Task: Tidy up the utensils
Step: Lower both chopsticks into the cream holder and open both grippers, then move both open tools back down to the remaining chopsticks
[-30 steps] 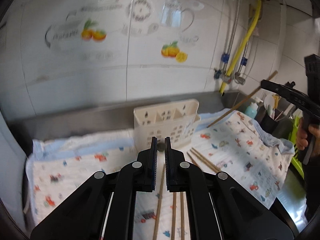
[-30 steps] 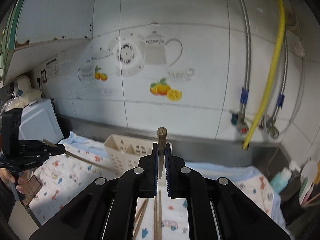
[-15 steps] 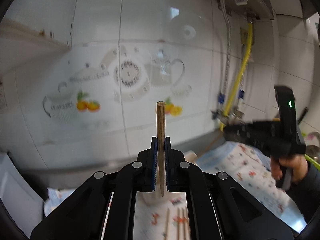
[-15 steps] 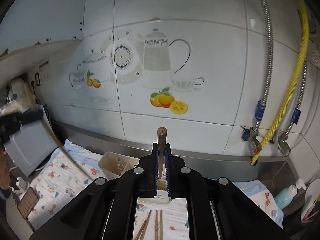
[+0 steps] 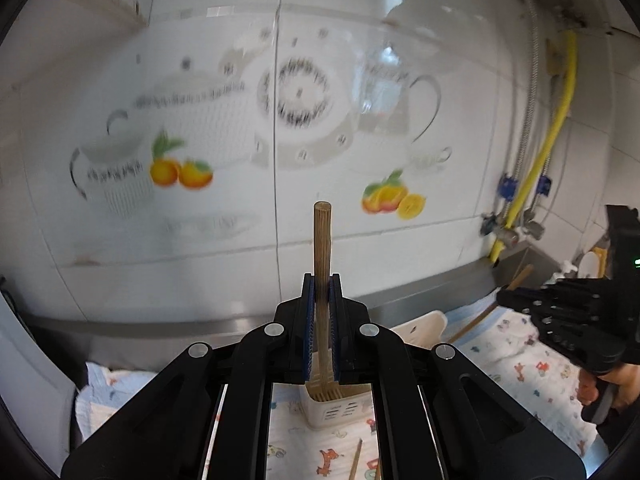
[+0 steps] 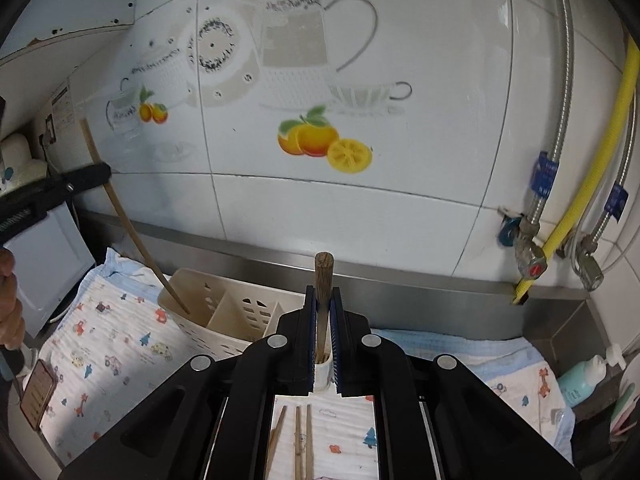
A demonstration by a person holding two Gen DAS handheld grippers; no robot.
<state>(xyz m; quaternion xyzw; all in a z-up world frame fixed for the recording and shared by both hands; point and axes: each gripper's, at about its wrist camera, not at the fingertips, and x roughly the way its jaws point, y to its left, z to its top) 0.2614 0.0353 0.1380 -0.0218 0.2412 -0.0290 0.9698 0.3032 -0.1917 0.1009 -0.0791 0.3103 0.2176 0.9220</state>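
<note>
A cream slotted utensil holder point(image 6: 240, 316) stands on a patterned cloth point(image 6: 112, 344) against the tiled wall. My left gripper point(image 5: 321, 280) is shut on a wooden chopstick point(image 5: 322, 240) held upright. In the right wrist view that chopstick point(image 6: 132, 232) slants down from the left gripper point(image 6: 96, 172), its lower tip inside the holder's left compartment. My right gripper point(image 6: 322, 292) is shut on another chopstick point(image 6: 322, 276), its lower end just over the holder's right end. The left wrist view shows the right gripper point(image 5: 504, 296) at the right. Three loose chopsticks point(image 6: 298, 432) lie on the cloth in front.
A phone point(image 6: 38, 390) lies at the cloth's left edge, beside a white appliance point(image 6: 40, 256). A yellow hose point(image 6: 580, 200) and steel pipes with valves hang at the right wall. A teal bottle point(image 6: 580, 380) stands in the right corner. A steel ledge runs behind the holder.
The left gripper rose from the cloth with a chopstick and carried it to the holder. The right gripper came closer and lower over the holder with its chopstick.
</note>
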